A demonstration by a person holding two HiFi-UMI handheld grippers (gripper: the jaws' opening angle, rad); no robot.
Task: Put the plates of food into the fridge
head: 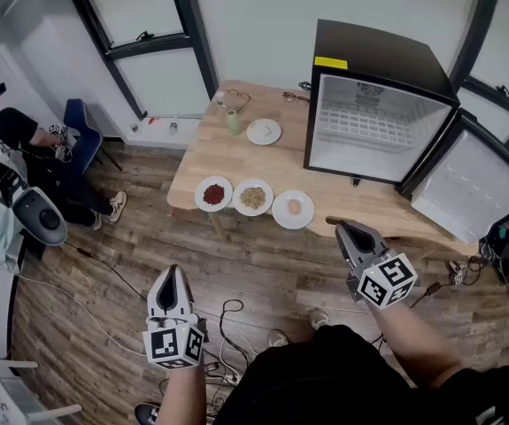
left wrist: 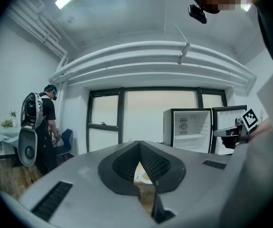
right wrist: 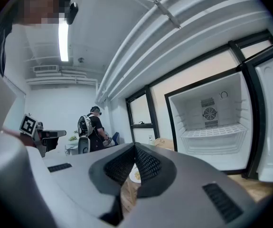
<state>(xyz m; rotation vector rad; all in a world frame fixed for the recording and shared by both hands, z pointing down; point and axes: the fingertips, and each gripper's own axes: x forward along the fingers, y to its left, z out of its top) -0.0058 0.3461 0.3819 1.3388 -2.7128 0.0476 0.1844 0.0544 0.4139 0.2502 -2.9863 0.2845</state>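
Observation:
Three plates of food stand in a row near the wooden table's (head: 201, 162) front edge: one with red food (head: 214, 194), one with a grainy mix (head: 253, 197), one with an egg (head: 293, 209). A fourth white plate (head: 264, 131) lies farther back. The black fridge (head: 378, 104) stands on the table's right end, its door (head: 475, 184) swung wide and its white shelves bare. My left gripper (head: 173, 275) hangs shut and empty over the floor, short of the table. My right gripper (head: 335, 223), also shut and empty, is at the table's front edge, right of the egg plate.
A person with a backpack (head: 11, 153) stands at the far left beside a blue chair (head: 81, 127). Cables (head: 227, 317) trail over the wooden floor between me and the table. A green bottle (head: 234, 120) and small items sit at the table's back.

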